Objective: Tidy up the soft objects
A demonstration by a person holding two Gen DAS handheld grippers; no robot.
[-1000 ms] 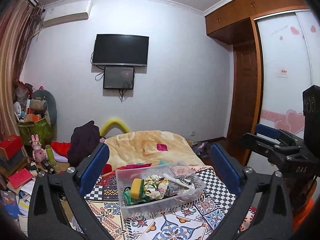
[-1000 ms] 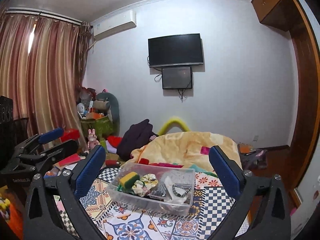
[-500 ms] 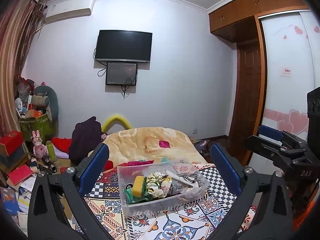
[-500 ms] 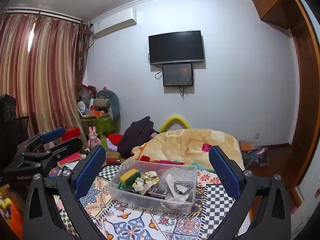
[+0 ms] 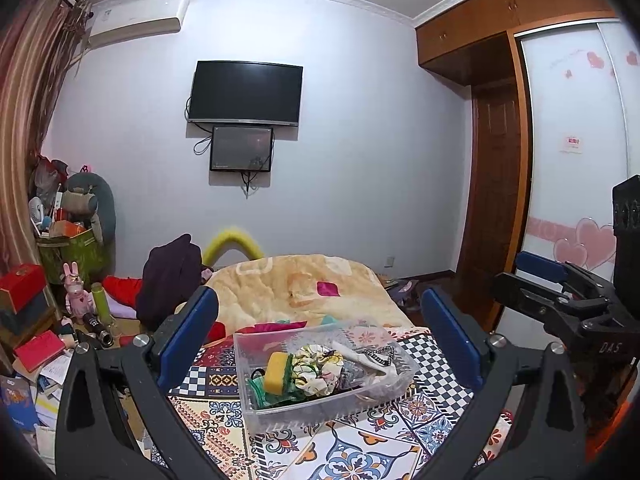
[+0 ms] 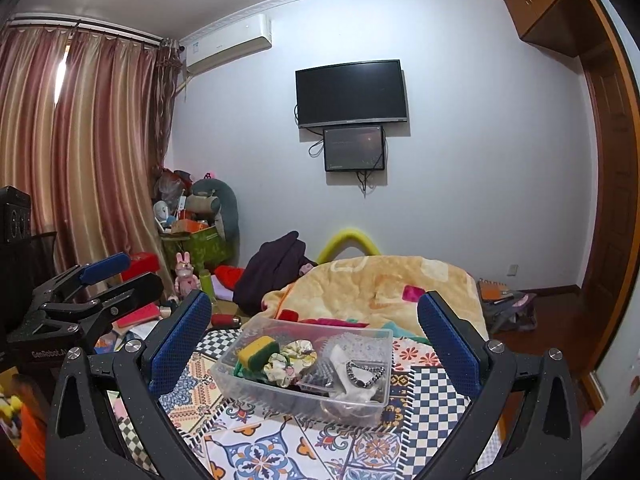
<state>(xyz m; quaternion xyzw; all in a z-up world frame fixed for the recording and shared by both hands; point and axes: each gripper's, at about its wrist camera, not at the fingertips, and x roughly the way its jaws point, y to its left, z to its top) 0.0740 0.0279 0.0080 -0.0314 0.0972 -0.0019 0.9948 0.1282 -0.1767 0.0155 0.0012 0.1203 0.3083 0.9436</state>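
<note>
Left wrist view: the left tool (image 5: 320,340) has its blue-padded jaws spread wide and grips nothing. Between the jaws, ahead at 12 o'clock, a clear plastic bin (image 5: 280,410) sits on a patterned cloth (image 5: 352,448). The bin holds a yellow-and-green sponge (image 5: 279,370) on its left side, a floral scrunchie (image 5: 316,368) just beside the sponge at centre, and a metal chain (image 5: 380,354) on white fabric on its right side. At 3 o'clock, the right tool (image 5: 560,300) is visible, beside the bin and apart from it.

Right wrist view: the right tool (image 6: 314,334) also has its jaws spread wide, empty, with the bin (image 6: 280,394) between them at 12 o'clock. The left tool (image 6: 92,288) appears at 9 o'clock, clear of the bin.

Beyond the bin lies a cream blanket (image 5: 300,292). A dark garment (image 5: 168,280) is heaped at 11 o'clock. On the far wall hang a television (image 5: 245,93) and a smaller screen (image 5: 241,149) directly beneath it.
</note>
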